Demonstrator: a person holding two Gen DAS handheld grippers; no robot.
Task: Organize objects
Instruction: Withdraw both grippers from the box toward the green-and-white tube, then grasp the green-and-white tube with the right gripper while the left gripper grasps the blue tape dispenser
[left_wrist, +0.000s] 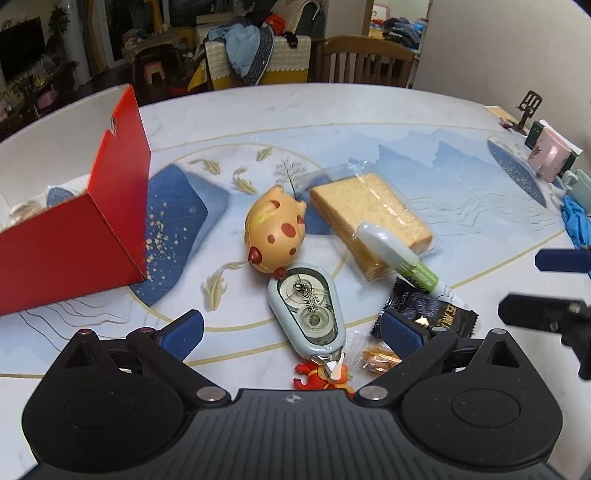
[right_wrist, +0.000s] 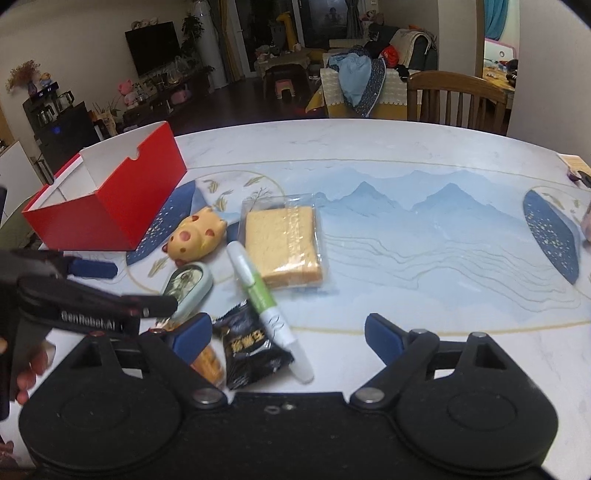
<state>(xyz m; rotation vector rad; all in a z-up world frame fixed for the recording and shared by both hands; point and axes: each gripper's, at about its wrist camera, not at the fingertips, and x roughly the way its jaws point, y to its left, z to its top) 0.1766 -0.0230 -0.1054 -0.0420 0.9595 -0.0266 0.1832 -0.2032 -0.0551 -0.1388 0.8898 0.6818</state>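
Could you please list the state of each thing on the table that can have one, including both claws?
Red box: open-topped, upright.
Correction tape: lying flat, between the left claw's fingers, untouched.
Green and white pen: capped, lying across the black snack packet.
Wrapped bread slice: sealed, flat.
Spotted pig toy: lying on its side.
Left claw: open, empty.
Right claw: open, empty.
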